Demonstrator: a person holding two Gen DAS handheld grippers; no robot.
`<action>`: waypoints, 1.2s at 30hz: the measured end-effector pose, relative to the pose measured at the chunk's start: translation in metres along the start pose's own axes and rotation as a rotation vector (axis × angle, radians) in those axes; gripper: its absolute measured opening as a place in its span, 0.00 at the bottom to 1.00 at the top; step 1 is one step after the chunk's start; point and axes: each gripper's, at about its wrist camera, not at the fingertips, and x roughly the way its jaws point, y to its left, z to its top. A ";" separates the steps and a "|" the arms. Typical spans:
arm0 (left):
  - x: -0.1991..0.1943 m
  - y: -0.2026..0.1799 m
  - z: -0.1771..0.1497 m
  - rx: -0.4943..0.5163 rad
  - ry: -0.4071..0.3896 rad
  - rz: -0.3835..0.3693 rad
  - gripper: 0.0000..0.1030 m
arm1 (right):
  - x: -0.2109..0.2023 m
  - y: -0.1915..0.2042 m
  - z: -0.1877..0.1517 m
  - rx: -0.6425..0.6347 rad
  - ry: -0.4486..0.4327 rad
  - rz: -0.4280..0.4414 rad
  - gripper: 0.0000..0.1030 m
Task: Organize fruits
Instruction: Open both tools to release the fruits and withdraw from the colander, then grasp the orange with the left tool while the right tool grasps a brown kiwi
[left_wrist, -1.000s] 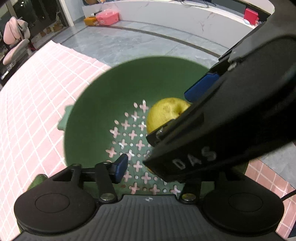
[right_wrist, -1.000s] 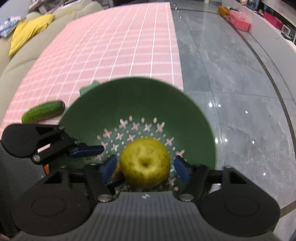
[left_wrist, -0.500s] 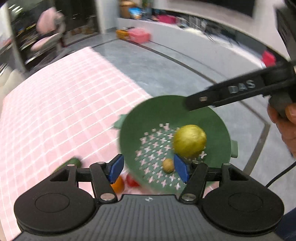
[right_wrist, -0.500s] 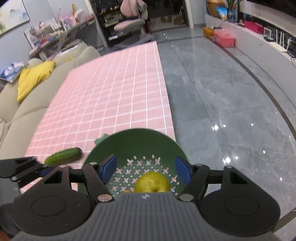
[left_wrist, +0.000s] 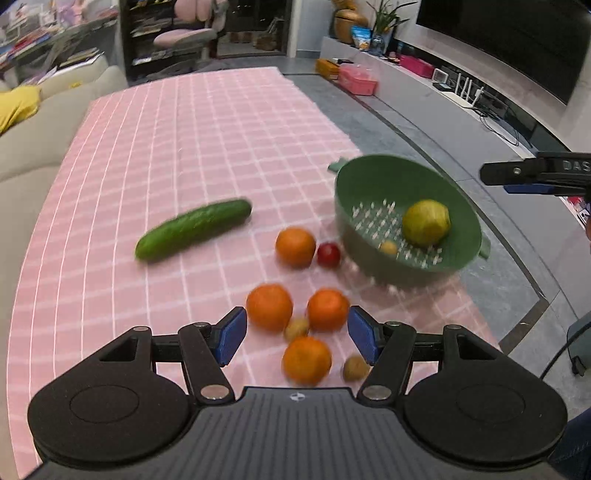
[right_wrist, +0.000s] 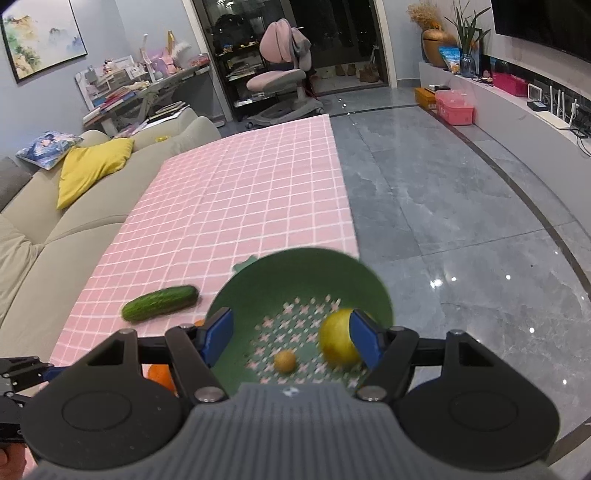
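Fruits lie scattered on the pink checked cloth (left_wrist: 192, 147): from the left wrist, four oranges (left_wrist: 269, 306), a red one and small brown ones sit below the left gripper (left_wrist: 297, 334), jaws apart and empty. A yellow-green pear (left_wrist: 425, 222), I think, rests in the green colander (left_wrist: 369, 177). From the right wrist, the right gripper (right_wrist: 291, 338) hangs above that colander, jaws apart, empty. Next comes another pick: lower over an orange and close.

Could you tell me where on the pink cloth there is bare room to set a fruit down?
The pink cloth lies bare beyond the cucumber, toward the sofa. It is crowded between the cucumber and the green colander, where oranges and small fruits cluster.
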 end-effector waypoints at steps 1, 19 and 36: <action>0.001 0.001 -0.005 -0.007 0.004 0.001 0.72 | -0.004 0.003 -0.007 0.000 0.000 0.003 0.65; 0.012 0.017 -0.062 -0.061 0.042 -0.030 0.71 | 0.039 0.081 -0.126 -0.151 0.204 0.002 0.61; 0.038 0.037 -0.051 -0.061 0.051 -0.080 0.71 | 0.085 0.117 -0.139 -0.276 0.251 0.045 0.44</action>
